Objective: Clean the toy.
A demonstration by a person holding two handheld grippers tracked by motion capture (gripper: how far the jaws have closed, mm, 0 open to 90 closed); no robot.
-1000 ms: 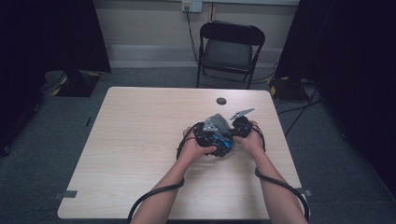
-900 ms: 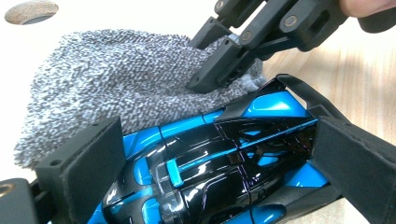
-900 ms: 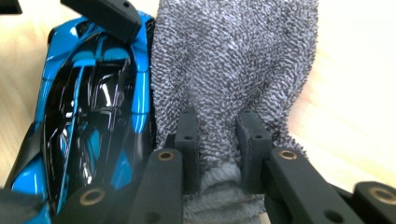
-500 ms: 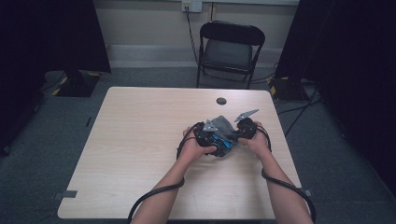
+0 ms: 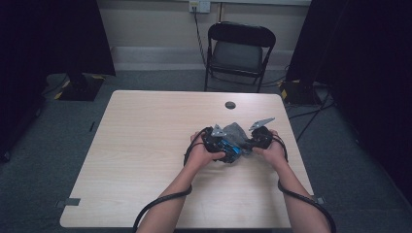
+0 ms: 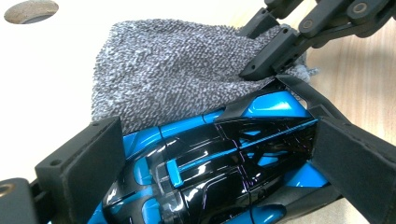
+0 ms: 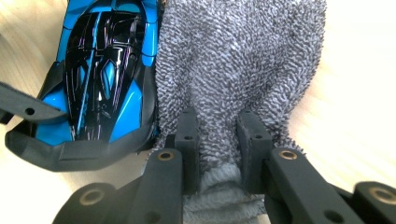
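- Toy car (image 5: pixel 227 147), blue and black, sits on the table (image 5: pixel 145 145) right of centre, between both hands; grey cloth (image 5: pixel 236 132) lies against its far side.
- Left gripper (image 5: pixel 216 141): jaws spread either side of the car body, pads touching its flanks in the left gripper view (image 6: pixel 215 163); it looks clamped.
- Right gripper (image 5: pixel 257 138): jaws pinching a bunched fold of the cloth (image 7: pixel 243 70), car (image 7: pixel 100 79) just beside that gripper's left jaw.
- Right gripper's jaw tips also visible from the left gripper view (image 6: pixel 275 56), biting the cloth's edge (image 6: pixel 173 70) at the car's far end.
- The two grippers are close together, little room between them.
- Open room: bare tabletop to the left and near side; the right edge is near the right hand (image 5: pixel 272 153).
- Cable grommet hole (image 5: pixel 230 105) beyond the cloth, apart from it.
- Folding chair (image 5: pixel 238 48) stands past the far edge, off the table.
- Cables (image 5: pixel 160 204) trail from both grippers over the near edge.
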